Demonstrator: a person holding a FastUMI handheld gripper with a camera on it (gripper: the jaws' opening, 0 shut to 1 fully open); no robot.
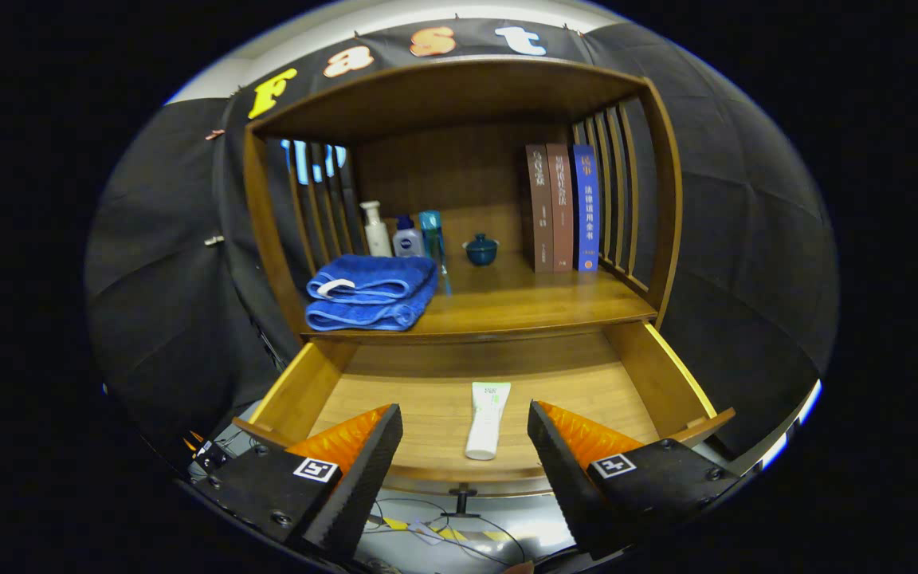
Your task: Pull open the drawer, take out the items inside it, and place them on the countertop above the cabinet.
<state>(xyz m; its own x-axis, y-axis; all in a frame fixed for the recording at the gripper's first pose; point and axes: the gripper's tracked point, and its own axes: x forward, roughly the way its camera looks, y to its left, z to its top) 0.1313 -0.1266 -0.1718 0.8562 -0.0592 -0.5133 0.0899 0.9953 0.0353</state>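
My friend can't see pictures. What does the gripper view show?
A white plastic tube lies in the open wooden drawer, just ahead of the open black-and-orange gripper. On the wooden countertop above sit folded blue towels, small bottles, a dark blue lidded cup and three upright books.

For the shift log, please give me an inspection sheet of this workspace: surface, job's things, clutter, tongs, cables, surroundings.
Surface: wooden countertop above the drawer, partly bare.
Job's things: drawer pulled open; white tube lying inside.
Clutter: folded blue towel, bottles, small blue pot, three upright books on the countertop.
Tongs: tongs open, empty, fingers either side of the tube's near end.
Cables: thin cables on the floor below the drawer.
Surroundings: black cloth wall.
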